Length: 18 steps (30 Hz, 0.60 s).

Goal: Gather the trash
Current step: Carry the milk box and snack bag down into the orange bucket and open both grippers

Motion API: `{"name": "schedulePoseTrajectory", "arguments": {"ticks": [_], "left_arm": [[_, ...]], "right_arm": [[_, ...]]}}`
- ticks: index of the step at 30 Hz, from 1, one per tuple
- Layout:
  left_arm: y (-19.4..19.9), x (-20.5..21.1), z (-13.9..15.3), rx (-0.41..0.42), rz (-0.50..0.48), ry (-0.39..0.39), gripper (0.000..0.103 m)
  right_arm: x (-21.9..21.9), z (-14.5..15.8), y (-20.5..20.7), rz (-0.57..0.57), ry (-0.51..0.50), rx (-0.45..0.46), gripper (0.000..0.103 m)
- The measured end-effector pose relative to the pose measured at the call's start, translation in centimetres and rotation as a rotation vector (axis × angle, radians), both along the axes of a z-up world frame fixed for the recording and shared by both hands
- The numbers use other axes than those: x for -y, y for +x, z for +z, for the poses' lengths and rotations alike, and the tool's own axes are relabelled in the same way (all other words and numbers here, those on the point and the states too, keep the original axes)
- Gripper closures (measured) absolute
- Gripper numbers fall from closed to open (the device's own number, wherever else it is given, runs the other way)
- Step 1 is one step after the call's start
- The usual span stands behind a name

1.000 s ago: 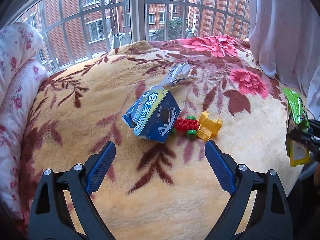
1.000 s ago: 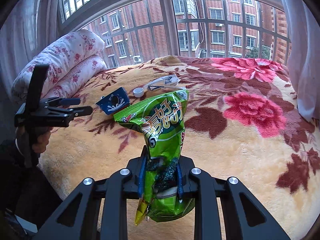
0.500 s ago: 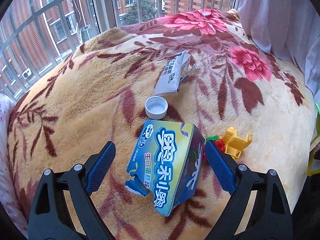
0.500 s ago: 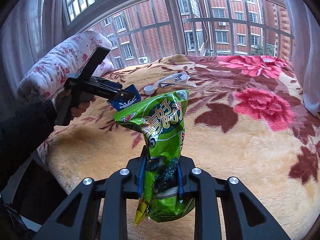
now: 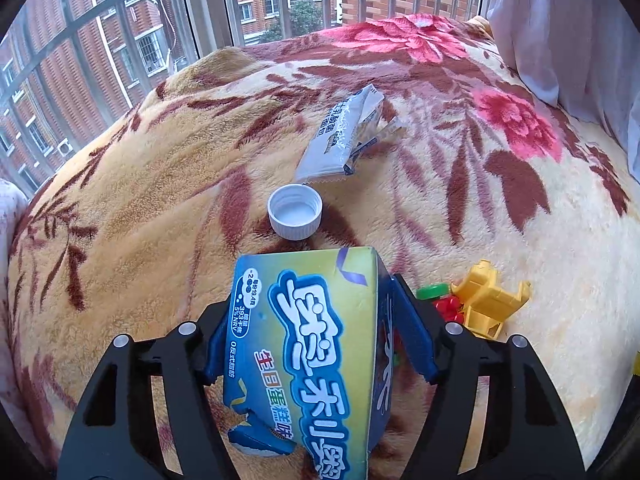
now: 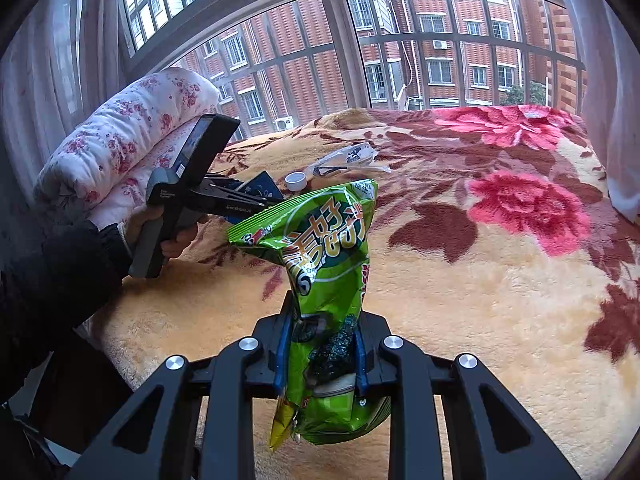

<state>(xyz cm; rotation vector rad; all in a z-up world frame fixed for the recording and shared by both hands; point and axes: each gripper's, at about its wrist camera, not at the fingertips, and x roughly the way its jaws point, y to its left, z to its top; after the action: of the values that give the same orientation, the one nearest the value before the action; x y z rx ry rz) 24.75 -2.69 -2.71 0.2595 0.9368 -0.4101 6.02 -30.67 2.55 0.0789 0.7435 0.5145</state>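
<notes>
A blue and yellow snack box [image 5: 316, 340] lies on the floral blanket [image 5: 160, 184] between the jaws of my left gripper [image 5: 310, 304]. The jaws are closing and both blue pads [image 5: 414, 332] touch the box's sides. Beyond it sit a white bottle cap [image 5: 295, 211] and a white wrapper [image 5: 344, 136]. My right gripper [image 6: 324, 320] is shut on a green snack bag [image 6: 324, 248], held upright above the blanket. In the right wrist view the blue box [image 6: 258, 188] shows just past a person's hand [image 6: 160, 224] on the left gripper's handle.
A yellow, red and green toy [image 5: 486, 300] lies just right of the box. A rolled floral quilt [image 6: 120, 136] is at the left of the bed. White curtain [image 5: 568, 28] hangs at the right, with barred windows behind. The bed's near edge [image 6: 120, 344] drops off at the left.
The left gripper came forward and down over the blue box and its jaws narrowed onto the box's sides. The right gripper stayed still, holding the green bag.
</notes>
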Motion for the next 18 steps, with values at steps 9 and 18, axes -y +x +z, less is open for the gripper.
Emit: {"name": "schedulePoseTrajectory", "arguments": {"ticks": [9, 18], "left_arm": [[-4.0, -0.7, 3.2, 0.106, 0.137, 0.013, 0.039], [-8.8, -0.6, 6.1, 0.199, 0.231, 0.056, 0.039]], "right_arm": [[0.1, 0.4, -1.1, -0.001, -0.008, 0.012, 0.078], [-0.4, 1.9, -3.7, 0.025, -0.017, 0.041, 0.078]]}}
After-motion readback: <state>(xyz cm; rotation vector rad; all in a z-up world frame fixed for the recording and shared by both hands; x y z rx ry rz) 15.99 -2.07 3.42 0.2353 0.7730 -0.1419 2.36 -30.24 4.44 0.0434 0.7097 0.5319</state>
